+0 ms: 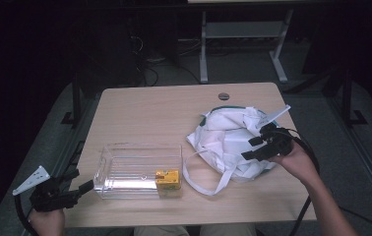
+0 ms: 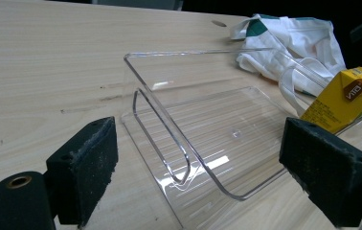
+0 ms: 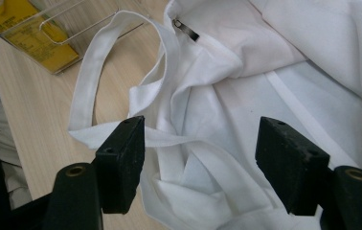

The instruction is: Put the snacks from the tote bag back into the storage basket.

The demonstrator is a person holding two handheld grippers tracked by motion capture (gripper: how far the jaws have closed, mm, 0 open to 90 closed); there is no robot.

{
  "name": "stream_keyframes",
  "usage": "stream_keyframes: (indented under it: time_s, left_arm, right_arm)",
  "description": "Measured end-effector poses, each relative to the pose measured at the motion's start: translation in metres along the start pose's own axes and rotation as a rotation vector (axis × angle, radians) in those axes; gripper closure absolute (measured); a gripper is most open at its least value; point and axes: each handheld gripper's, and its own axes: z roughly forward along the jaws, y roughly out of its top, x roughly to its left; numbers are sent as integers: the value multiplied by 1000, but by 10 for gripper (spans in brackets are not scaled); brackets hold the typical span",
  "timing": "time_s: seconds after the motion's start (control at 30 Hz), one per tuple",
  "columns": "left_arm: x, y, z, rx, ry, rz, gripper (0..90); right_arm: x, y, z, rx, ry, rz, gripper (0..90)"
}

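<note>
Jaws of the right gripper [image 3: 200, 136] gape over the crumpled bag [image 3: 275, 86], gripping nothing; left gripper [image 2: 198, 158] released, facing the bin [image 2: 203, 129].

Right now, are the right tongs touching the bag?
Cannot tell. In the right gripper view the right tongs stand open over the bag, its cloth between the pads, but neither contact nor a gap shows plainly.

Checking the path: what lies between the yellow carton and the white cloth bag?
In the high view, the bag's looped white strap lies on bare table there.
</note>
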Motion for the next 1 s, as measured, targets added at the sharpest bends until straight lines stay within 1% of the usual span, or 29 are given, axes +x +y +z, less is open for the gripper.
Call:
stream_keyframes:
  time_s: [0.13,0.23,0.33,0.37,0.4,0.57,0.67,0.77,0.83,0.87,1.0]
  left_arm:
    - [0,0,0,3,0,1,128]
    - [0,0,0,-4,1,-2,128]
    - [0,0,0,0,1,0,128]
    - [0,0,0,2,1,2,127]
    - [0,0,0,1,1,2,128]
    - [0,-1,1,3,0,-2,128]
    - [-1,0,1,4,-1,1,128]
    - [-1,0,2,6,-3,5,128]
    - [-1,0,2,9,-4,8,128]
    - [-1,0,1,12,-4,9,127]
    - [-2,0,2,13,-7,13,128]
  right_arm:
    - [-1,-8,-4,-4,-11,13,338]
    - [-2,-15,-8,-19,-15,27,338]
    - [-2,-22,-11,-27,-17,37,338]
    - [-3,-25,-12,-28,-20,33,338]
    - [-3,-28,-12,-33,-20,42,338]
    - [-4,-42,-13,-49,-23,63,336]
    - [-4,-49,-13,-58,-27,66,336]
    - [-3,-55,-14,-58,-27,73,336]
    - [-2,-58,-14,-68,-29,74,336]
    - [-2,-60,-14,-66,-27,82,336]
    - [0,-66,-15,-69,-34,82,335]
